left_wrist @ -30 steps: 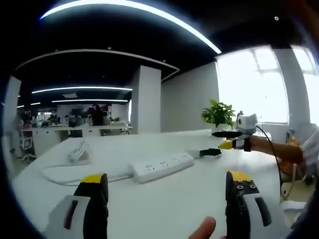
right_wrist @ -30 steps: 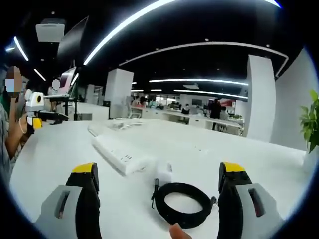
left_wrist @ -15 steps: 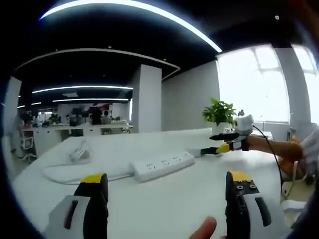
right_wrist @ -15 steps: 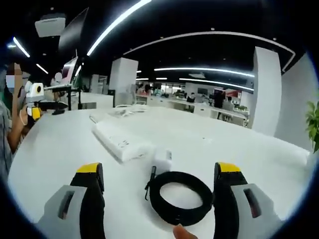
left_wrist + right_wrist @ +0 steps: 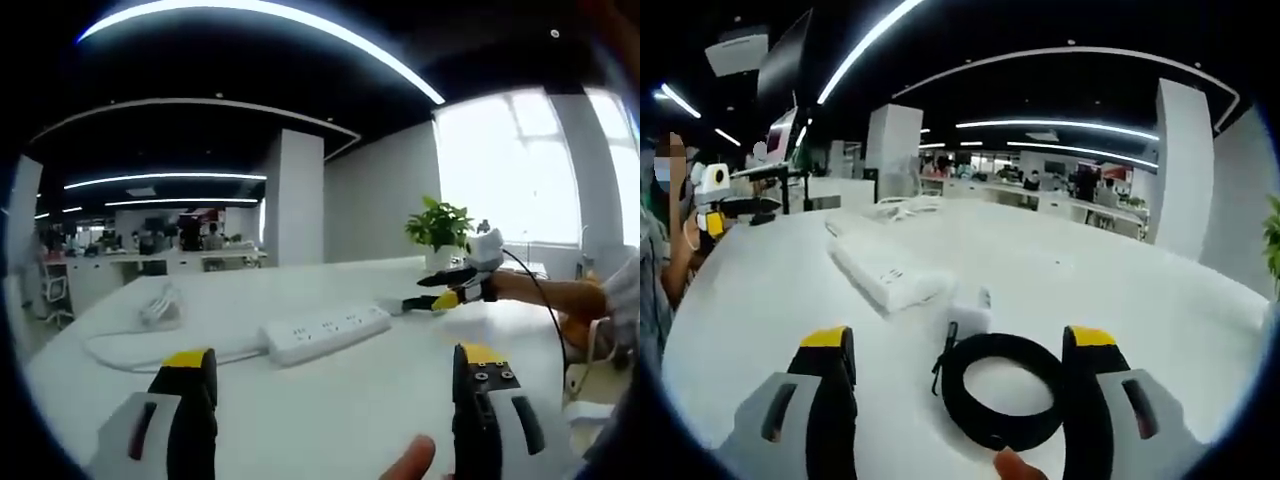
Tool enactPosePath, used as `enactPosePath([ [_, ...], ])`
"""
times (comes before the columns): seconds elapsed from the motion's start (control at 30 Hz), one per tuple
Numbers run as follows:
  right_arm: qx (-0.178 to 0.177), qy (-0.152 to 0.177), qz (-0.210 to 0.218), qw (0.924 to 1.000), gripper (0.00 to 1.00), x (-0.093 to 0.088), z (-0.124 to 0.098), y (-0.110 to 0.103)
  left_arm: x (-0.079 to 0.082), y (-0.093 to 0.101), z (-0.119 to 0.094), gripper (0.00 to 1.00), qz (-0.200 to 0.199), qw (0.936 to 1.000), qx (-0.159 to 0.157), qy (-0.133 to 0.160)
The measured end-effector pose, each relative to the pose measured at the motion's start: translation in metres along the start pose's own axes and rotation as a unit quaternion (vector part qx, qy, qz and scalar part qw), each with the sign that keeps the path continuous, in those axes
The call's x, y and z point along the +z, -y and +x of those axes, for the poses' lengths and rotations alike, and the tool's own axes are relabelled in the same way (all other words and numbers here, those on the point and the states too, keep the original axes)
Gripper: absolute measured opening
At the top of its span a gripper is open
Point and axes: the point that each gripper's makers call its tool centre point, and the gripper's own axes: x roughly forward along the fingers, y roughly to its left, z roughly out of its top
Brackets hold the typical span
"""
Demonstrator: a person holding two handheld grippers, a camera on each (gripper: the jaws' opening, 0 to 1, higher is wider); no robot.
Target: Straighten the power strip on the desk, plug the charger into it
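Plenty of bare white desk (image 5: 340, 400) around the left claw (image 5: 335, 372), jaws wide, empty. Right claw (image 5: 958, 350) gapes wide astride the coiled black charger cable (image 5: 1002, 390), white power strip (image 5: 885, 274) beyond.

surface (image 5: 330, 400): plain white
power strip (image 5: 327, 333): white, with small dark socket holes
charger (image 5: 968, 318): white block
charger cable coil (image 5: 1002, 388): black
left gripper (image 5: 335, 400): grey and black, fingers (image 5: 190, 372) tipped yellow
right gripper (image 5: 958, 380): grey and black, yellow tips
potted plant (image 5: 440, 226): green leaves
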Motion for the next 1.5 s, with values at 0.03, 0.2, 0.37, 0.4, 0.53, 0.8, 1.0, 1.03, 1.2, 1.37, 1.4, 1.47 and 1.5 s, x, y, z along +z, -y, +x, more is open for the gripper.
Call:
enactPosePath([
  [0.03, 0.002, -0.004, 0.001, 1.0000, 0.82, -0.001, 0.000, 0.000, -0.001, 0.000, 0.000, 0.99, 0.000, 1.0000, -0.001, -0.001],
  [0.2, 0.010, -0.025, 0.000, 0.9996, 0.80, -0.005, 0.000, -0.002, -0.002, 0.002, 0.000, 0.99, -0.001, 1.0000, -0.005, -0.001],
  [0.37, 0.012, -0.038, -0.001, 0.9992, 0.79, -0.007, 0.000, -0.003, -0.002, 0.004, 0.001, 0.99, -0.001, 1.0000, -0.007, 0.000],
  [0.4, 0.013, -0.041, -0.001, 0.9991, 0.79, -0.007, 0.000, -0.003, -0.002, 0.004, 0.002, 0.99, -0.001, 1.0000, -0.008, 0.000],
  [0.53, 0.018, -0.052, -0.003, 0.9985, 0.76, -0.009, 0.000, -0.004, -0.001, 0.005, 0.003, 0.99, 0.001, 1.0000, -0.009, 0.000],
  [0.8, 0.030, -0.070, -0.001, 0.9971, 0.67, -0.009, 0.001, -0.006, -0.003, 0.005, 0.004, 0.99, -0.001, 1.0000, -0.010, -0.001],
  [1.0, 0.037, -0.092, -0.011, 0.9950, 0.59, -0.012, -0.001, -0.011, -0.003, 0.005, 0.004, 0.99, -0.001, 0.9999, -0.011, 0.000],
  [1.03, 0.038, -0.097, -0.015, 0.9944, 0.58, -0.012, -0.002, -0.012, -0.003, 0.005, 0.004, 0.99, -0.001, 0.9999, -0.011, -0.001],
  [1.2, 0.047, -0.112, -0.015, 0.9925, 0.51, -0.015, -0.004, -0.013, -0.004, 0.003, 0.006, 0.99, -0.001, 1.0000, -0.008, -0.005],
  [1.37, 0.057, -0.130, -0.009, 0.9898, 0.48, -0.021, -0.003, -0.014, -0.003, 0.001, 0.005, 0.99, 0.000, 1.0000, -0.003, -0.007],
  [1.4, 0.058, -0.132, -0.009, 0.9895, 0.48, -0.022, -0.003, -0.014, -0.003, 0.001, 0.004, 0.99, 0.001, 1.0000, -0.002, -0.007],
  [1.47, 0.060, -0.134, -0.010, 0.9892, 0.47, -0.022, -0.003, -0.014, -0.003, 0.001, 0.004, 0.99, 0.002, 1.0000, -0.002, -0.006],
  [1.5, 0.061, -0.135, -0.010, 0.9890, 0.46, -0.021, -0.003, -0.015, -0.003, 0.001, 0.004, 0.99, 0.001, 1.0000, -0.002, -0.006],
])
